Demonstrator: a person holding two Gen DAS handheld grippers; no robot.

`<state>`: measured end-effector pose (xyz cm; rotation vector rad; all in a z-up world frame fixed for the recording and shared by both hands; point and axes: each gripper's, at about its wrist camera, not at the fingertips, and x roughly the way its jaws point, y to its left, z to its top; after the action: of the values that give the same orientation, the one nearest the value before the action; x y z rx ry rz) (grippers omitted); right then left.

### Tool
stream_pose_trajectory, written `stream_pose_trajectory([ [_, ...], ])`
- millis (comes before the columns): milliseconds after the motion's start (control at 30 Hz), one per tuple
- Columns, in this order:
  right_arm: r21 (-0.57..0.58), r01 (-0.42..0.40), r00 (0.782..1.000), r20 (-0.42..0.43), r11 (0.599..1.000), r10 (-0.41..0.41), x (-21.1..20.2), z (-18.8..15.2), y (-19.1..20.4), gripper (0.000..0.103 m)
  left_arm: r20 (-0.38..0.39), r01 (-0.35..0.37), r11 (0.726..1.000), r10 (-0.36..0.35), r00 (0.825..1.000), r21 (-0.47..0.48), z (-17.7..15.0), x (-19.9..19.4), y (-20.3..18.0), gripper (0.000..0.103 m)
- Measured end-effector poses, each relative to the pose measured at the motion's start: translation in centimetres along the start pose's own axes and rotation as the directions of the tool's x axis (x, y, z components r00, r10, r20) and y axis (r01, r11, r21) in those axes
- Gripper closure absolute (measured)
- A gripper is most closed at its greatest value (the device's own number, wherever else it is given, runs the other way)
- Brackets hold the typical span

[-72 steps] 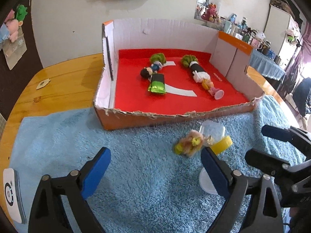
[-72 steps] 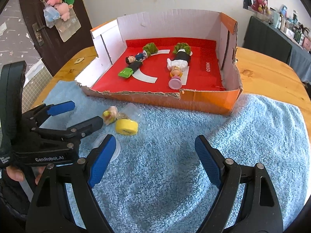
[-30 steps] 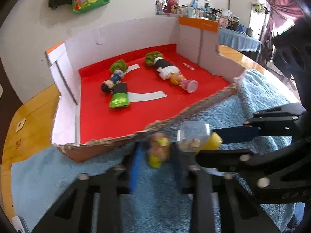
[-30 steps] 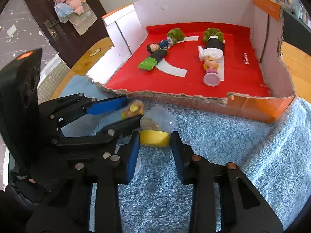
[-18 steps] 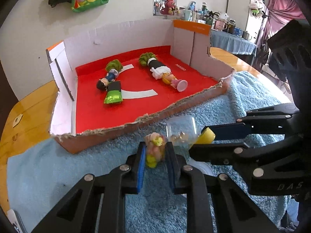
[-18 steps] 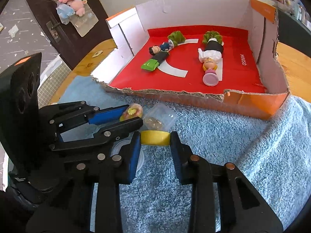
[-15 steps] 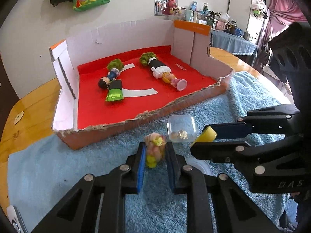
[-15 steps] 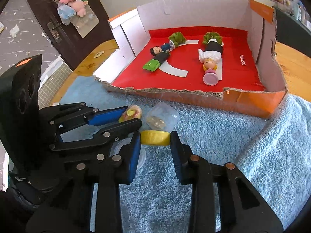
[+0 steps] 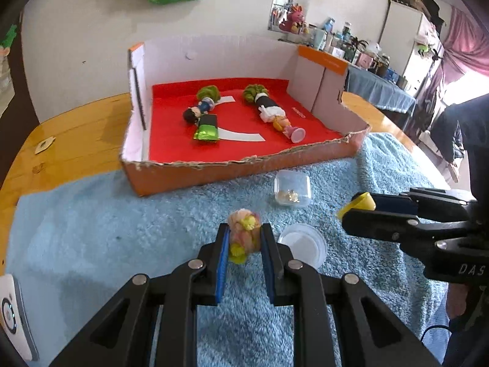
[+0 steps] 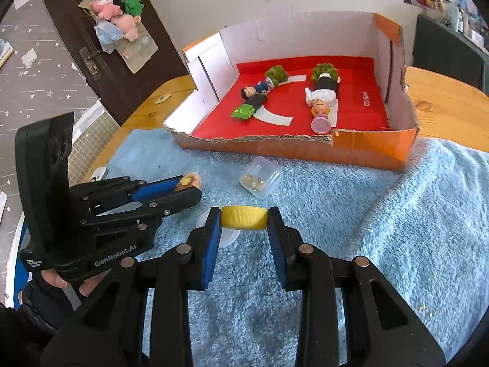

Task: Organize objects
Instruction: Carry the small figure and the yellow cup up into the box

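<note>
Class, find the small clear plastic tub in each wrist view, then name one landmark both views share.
Left wrist view: the clear tub lies right of centre on the blue towel, just before the box's front wall.
Right wrist view: the clear tub lies at centre, beyond the yellow cap.
Shared landmark: the red-floored cardboard box.

Bright daylight floods both views (window glare at the far right), with fisheye bending and dark corners.

left wrist: close, angled down | right wrist: same | shared: cardboard box (image 9: 171, 180)
</note>
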<state>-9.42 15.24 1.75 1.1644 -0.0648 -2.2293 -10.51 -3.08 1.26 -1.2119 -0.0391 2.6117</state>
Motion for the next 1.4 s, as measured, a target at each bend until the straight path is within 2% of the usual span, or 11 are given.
stream_pose_trajectory([
  [233,0.002,-0.002,1.000,0.031,1.000,0.002,-1.3,0.2,0.1,0.074,0.051,0.011,1.000,-0.010,0.999,-0.018,0.6,-1.9,0.0,0.082],
  [900,-0.015,0.004,0.997,0.082,1.000,-0.003,-2.6,3.2,0.3,0.074,0.112,0.010,0.999,-0.006,0.994,-0.035,4.5,-2.6,0.2,0.082],
  [1400,0.004,0.037,0.995,0.098,0.999,-0.037,-2.0,6.3,-1.3,0.074,0.102,0.014,0.999,-0.009,0.995,-0.048,8.1,-1.0,0.8,0.082],
])
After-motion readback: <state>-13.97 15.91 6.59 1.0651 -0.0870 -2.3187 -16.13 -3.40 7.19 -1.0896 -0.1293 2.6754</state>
